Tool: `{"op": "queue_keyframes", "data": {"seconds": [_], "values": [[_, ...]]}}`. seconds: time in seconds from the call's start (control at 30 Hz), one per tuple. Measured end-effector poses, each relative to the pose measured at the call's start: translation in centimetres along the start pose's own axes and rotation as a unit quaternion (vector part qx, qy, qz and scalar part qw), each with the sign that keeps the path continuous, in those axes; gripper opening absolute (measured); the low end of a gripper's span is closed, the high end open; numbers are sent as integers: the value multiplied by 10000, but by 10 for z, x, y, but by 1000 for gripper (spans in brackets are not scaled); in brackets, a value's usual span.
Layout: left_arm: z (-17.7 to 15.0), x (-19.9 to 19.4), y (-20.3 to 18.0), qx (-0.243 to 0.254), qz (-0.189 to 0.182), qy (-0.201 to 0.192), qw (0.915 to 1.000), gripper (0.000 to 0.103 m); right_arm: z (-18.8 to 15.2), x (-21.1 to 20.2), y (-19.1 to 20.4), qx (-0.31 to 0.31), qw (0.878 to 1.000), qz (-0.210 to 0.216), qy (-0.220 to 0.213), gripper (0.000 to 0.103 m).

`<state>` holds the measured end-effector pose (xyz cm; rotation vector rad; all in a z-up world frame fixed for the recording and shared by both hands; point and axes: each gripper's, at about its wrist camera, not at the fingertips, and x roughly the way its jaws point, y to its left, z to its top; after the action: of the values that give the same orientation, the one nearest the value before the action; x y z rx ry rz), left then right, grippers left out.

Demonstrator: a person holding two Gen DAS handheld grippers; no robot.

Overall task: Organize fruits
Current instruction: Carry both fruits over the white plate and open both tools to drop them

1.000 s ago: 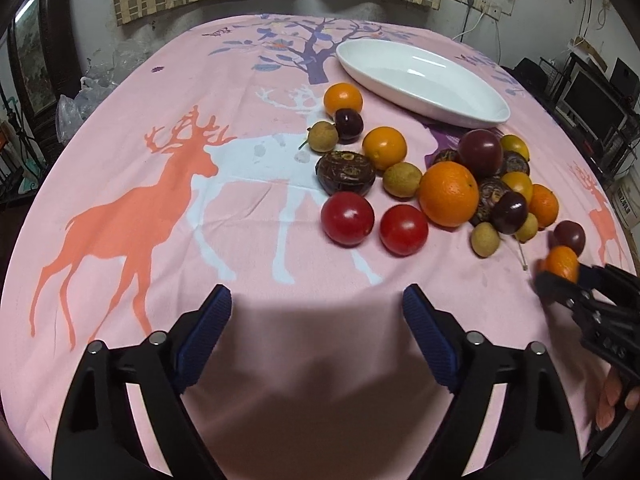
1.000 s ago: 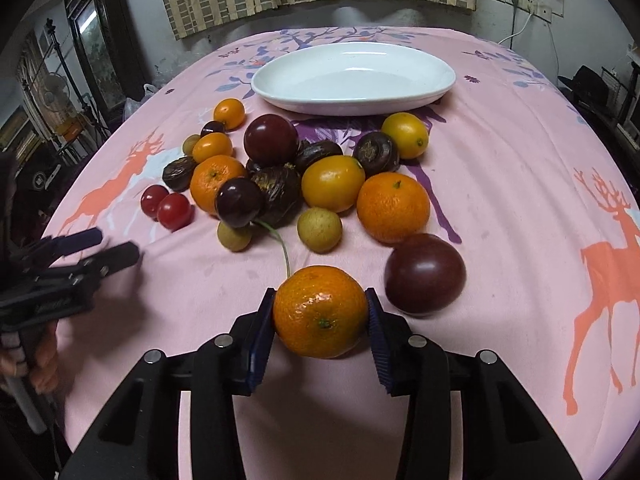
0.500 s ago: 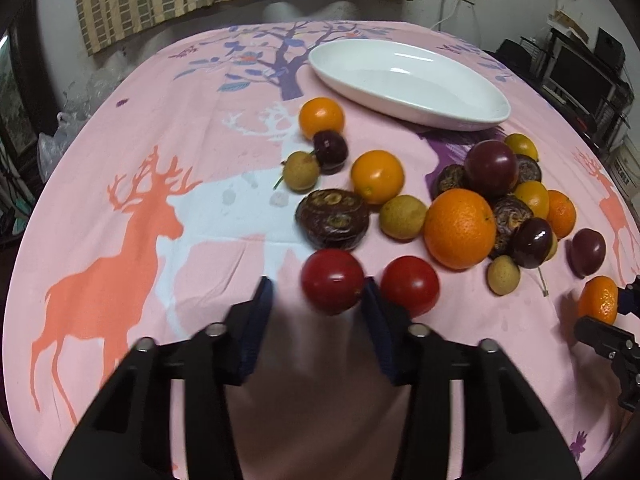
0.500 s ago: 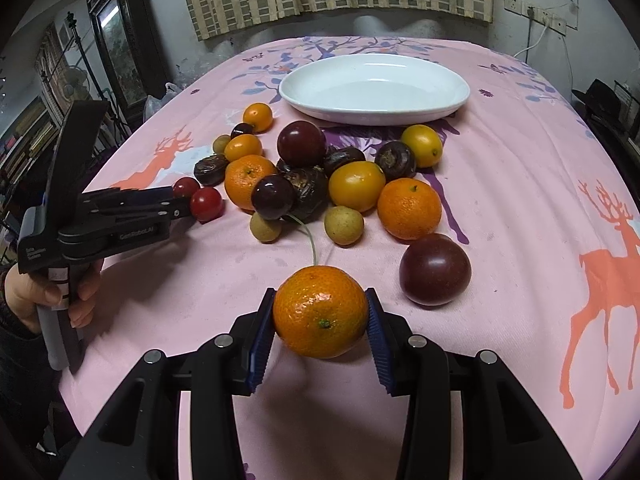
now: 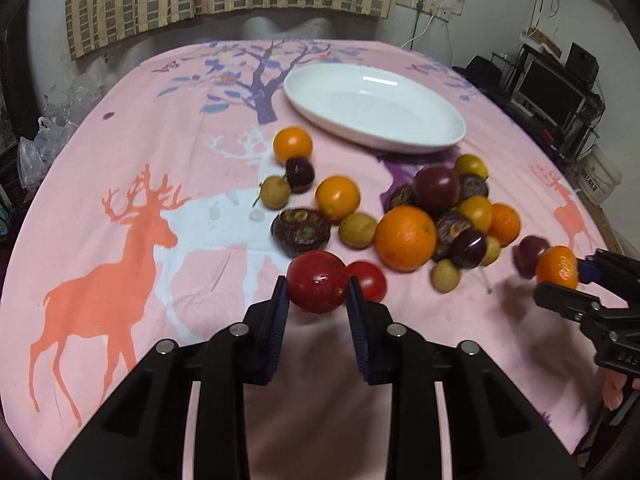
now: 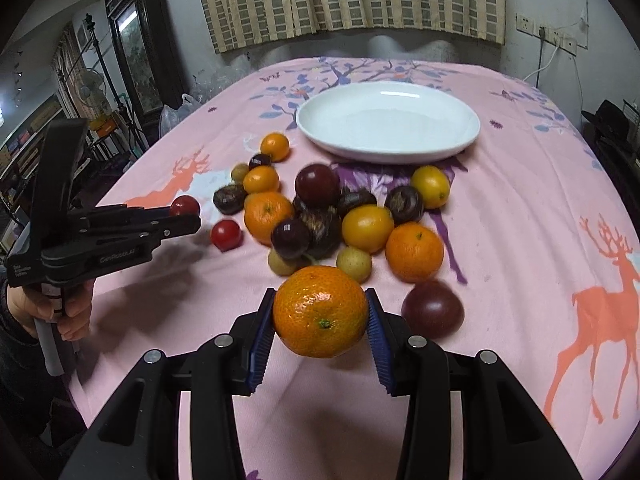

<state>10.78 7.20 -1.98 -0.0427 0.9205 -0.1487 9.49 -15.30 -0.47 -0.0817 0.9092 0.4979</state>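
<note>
The left claw (image 5: 317,294) is closing, its blue pads pressed on either side of a red tomato (image 5: 317,282) held clear of the cloth. Just beside it on the right, a second red tomato (image 5: 367,281) lies on the surface (image 5: 132,128). The right claw (image 6: 321,322) is clamped on a mandarin (image 6: 321,311), whose green stem scar faces the camera, low on the fruit; it too hangs above the cloth.

Below both claws the pink deer-print cloth is bare up to the near edge, and the whole left side with the orange deer is open. Beyond the claws, the loose fruit sits in one cluster in the middle. The white oval dish (image 6: 460,148) lies past the cluster, holding nothing, its long axis running across the right wrist view; bare cloth rings it up to the far edge under the curtain (image 6: 348,0).

In the right wrist view the heap counts three orange citrus, four yellow-orange ones, four smooth dark purple fruits, four small tan ones and about four wrinkled dark ones, partly hidden. One purple fruit (image 6: 433,309) sits apart, just right of the mandarin.
</note>
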Motion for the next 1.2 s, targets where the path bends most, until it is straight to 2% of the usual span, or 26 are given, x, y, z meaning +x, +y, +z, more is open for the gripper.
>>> {"op": "queue_keyframes", "data": {"seconds": [0.13,0.33,0.4,0.5,0.6,0.67,0.7,0.73,0.8,0.87,1.0,1.03,1.07,1.2], "values": [[21,-10,-6,48,-140,-166,9998,29,28,-3,-6,-49,9997,-110,-217,44],[82,6,-24,117,-177,-325,9992,29,93,14,-23,-192,9978,-453,-445,44],[105,23,-31,84,-151,-313,9994,29,114,34,-34,-179,9975,-609,-310,44],[136,60,-37,-126,-156,-89,9998,29,136,69,-45,-277,9949,-968,24,44],[150,94,-38,-242,26,208,9995,29,142,99,-53,-250,9937,-1023,375,44],[155,109,-37,-333,88,259,9991,29,143,109,-56,-191,9929,-1100,409,46],[154,112,-37,-366,103,268,9989,31,143,112,-56,-208,9925,-1141,398,52],[154,114,-36,-429,76,265,9987,37,143,114,-56,-255,9920,-1173,390,69],[154,112,-39,-487,105,234,9985,42,144,110,-53,-403,9897,-1356,209,71],[152,99,-45,-361,131,91,9992,63,142,102,-54,-372,9899,-1362,154,71],[133,62,-52,-39,312,-307,9990,78,124,72,-59,-182,9924,-1215,-3,70],[124,53,-52,38,336,-355,9988,84,116,63,-60,-154,9927,-1196,-41,70],[116,46,-52,81,366,-389,9985,87,106,54,-62,-119,9932,-1159,-75,70],[73,23,-45,149,454,-415,9980,89,66,26,-67,15,9952,-976,-62,70]]}}
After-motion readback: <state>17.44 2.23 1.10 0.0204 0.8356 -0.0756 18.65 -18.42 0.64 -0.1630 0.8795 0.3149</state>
